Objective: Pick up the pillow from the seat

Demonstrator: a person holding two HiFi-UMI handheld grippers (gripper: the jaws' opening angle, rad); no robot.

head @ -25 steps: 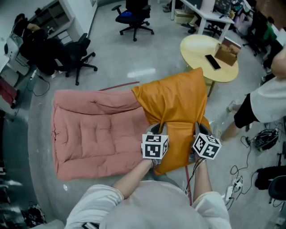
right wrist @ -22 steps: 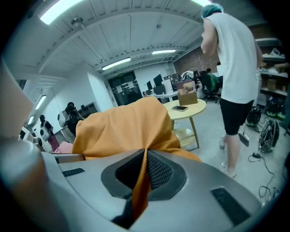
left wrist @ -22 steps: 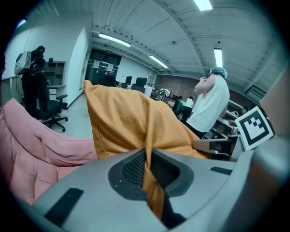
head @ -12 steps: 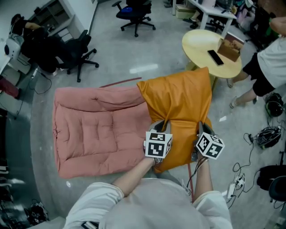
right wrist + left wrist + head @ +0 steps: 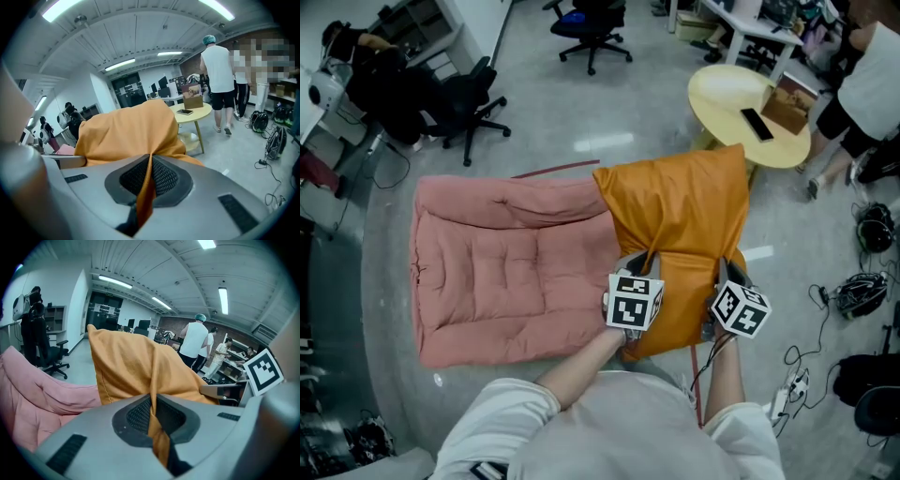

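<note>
pillow (image 5: pixel 675 220): orange, glossy, creased; left gripper (image 5: pixel 153 411), right gripper (image 5: pixel 149 174): pinching fabric

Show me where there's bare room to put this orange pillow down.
Widest free patch: the pink cushion, bare left of the orange pillow. Also open: grey floor between the cushion's far edge and the office chairs. Crowded: the round table carries a phone and box, and cables litter the floor on the right, where a person stands.

Nothing legible shows: no words, numbers, brand names or signs can be read on any surface here.
</note>
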